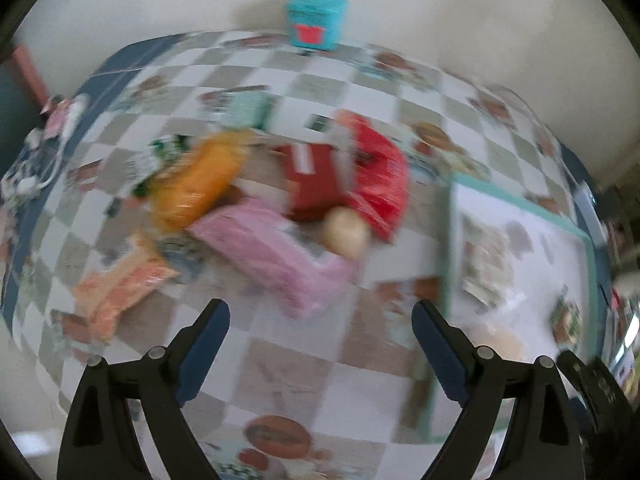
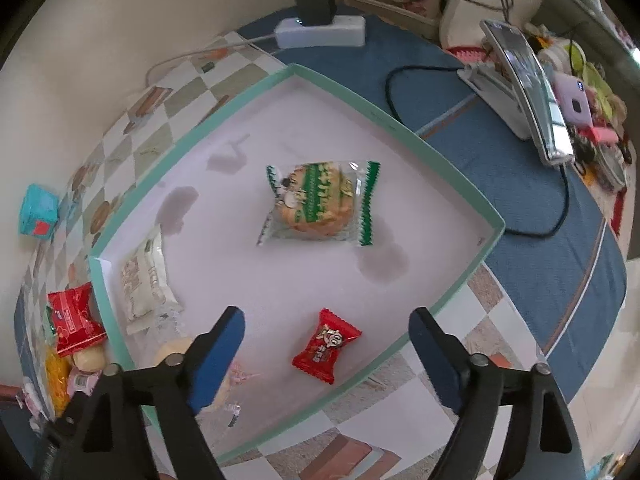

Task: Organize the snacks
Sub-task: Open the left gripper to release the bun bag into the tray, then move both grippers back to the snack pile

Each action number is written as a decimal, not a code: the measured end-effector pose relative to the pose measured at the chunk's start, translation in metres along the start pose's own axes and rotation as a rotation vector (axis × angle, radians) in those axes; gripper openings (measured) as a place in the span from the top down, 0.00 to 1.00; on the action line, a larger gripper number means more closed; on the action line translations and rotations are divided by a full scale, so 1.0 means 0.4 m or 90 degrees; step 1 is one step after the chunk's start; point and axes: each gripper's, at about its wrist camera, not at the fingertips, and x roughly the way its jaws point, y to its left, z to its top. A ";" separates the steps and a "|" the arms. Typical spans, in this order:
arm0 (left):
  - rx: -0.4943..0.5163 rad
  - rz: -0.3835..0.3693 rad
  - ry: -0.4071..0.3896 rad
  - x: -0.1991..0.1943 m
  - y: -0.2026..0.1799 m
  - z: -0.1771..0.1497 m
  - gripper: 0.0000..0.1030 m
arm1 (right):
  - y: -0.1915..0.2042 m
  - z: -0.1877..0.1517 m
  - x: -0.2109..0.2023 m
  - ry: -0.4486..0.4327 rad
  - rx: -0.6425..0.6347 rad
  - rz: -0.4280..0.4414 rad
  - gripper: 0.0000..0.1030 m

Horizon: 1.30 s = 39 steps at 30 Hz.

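The left wrist view is motion-blurred. A heap of snack packets lies on the checkered tablecloth: an orange packet (image 1: 196, 180), a pink packet (image 1: 272, 248), a dark red packet (image 1: 312, 180), a bright red packet (image 1: 380, 176) and a peach packet (image 1: 120, 288). My left gripper (image 1: 320, 344) is open and empty just in front of the heap. The shallow teal-rimmed box (image 2: 448, 156) holds a green-and-white cake packet (image 2: 320, 200), a small red candy packet (image 2: 326, 346) and a white packet (image 2: 146, 276). My right gripper (image 2: 326, 348) is open and empty above the box's near corner.
A teal tin (image 1: 316, 20) stands at the table's far edge by the wall. A power strip with a plug (image 2: 320, 30), a black cable (image 2: 560, 208), a phone on a stand (image 2: 524, 84) and clutter sit beyond the box on the blue cloth.
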 end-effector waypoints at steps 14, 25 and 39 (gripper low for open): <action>-0.176 0.084 -0.021 -0.035 0.324 0.060 0.10 | 0.176 -0.067 -0.065 -0.071 -0.176 0.042 0.00; -0.250 0.108 -0.025 -0.053 0.507 0.045 0.10 | 0.292 -0.153 -0.087 -0.068 -0.277 0.087 0.00; -0.253 0.079 0.012 -0.011 0.567 0.037 0.10 | 0.460 -0.271 -0.081 -0.026 -0.386 0.174 0.00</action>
